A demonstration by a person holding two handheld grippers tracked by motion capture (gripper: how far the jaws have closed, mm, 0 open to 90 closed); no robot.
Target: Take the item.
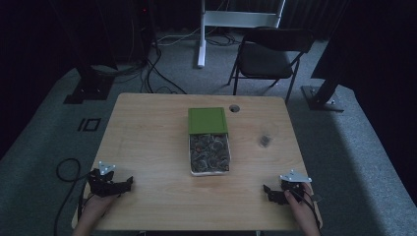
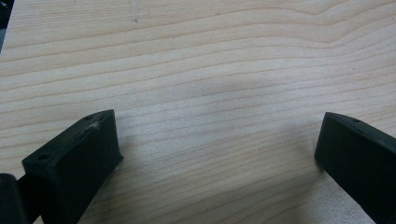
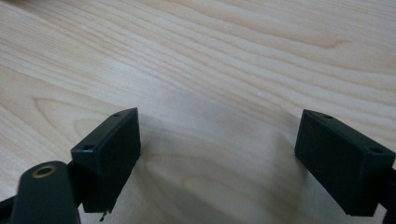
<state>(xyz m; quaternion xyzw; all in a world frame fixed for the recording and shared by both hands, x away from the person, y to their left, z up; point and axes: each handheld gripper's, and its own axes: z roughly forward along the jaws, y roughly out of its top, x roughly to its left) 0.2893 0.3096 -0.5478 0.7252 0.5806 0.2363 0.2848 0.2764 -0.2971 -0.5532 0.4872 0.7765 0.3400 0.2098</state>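
A white box point(image 1: 210, 169) full of small dark pieces sits at the middle of the wooden table point(image 1: 147, 128). Its green lid point(image 1: 207, 120) lies slid back over the box's far end. A small clear cup point(image 1: 266, 138) with something dark in it stands to the right of the box. My left gripper point(image 1: 129, 183) rests near the front left corner, open, with bare wood between its jaws point(image 2: 217, 140). My right gripper point(image 1: 266, 191) rests near the front right corner, also open over bare wood point(image 3: 217, 140).
A round cable hole point(image 1: 234, 108) sits at the table's far edge. Beyond the table stand a black folding chair point(image 1: 270, 54), a white stand point(image 1: 201, 29) and dark tripod legs point(image 1: 91, 81). A cable loop point(image 1: 66, 169) lies on the floor at left.
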